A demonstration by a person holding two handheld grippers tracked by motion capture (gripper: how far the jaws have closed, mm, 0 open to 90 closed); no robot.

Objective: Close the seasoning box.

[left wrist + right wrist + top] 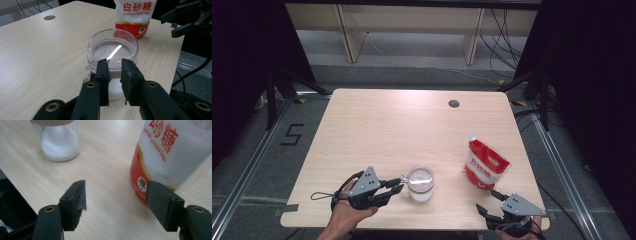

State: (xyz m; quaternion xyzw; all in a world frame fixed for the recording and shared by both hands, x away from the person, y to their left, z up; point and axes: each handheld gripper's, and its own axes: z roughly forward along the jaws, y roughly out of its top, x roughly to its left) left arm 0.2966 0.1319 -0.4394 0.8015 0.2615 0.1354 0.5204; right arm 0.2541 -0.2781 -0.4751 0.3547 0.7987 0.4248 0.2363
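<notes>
Left gripper [398, 185] jaws slightly parted at glass jar [420, 183] rim, right gripper [490, 201] wide open, empty beside sugar bag [484, 164]; grip bag mid-body, squarely.

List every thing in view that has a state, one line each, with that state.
Glass jar: upright, lidless, holding white sugar at the bottom.
Sugar bag: upright, its top corner cut open.
Left hand-held gripper: jaws slightly apart at the jar's rim, gripping nothing.
Right hand-held gripper: jaws wide open, empty, near the bag.
</notes>
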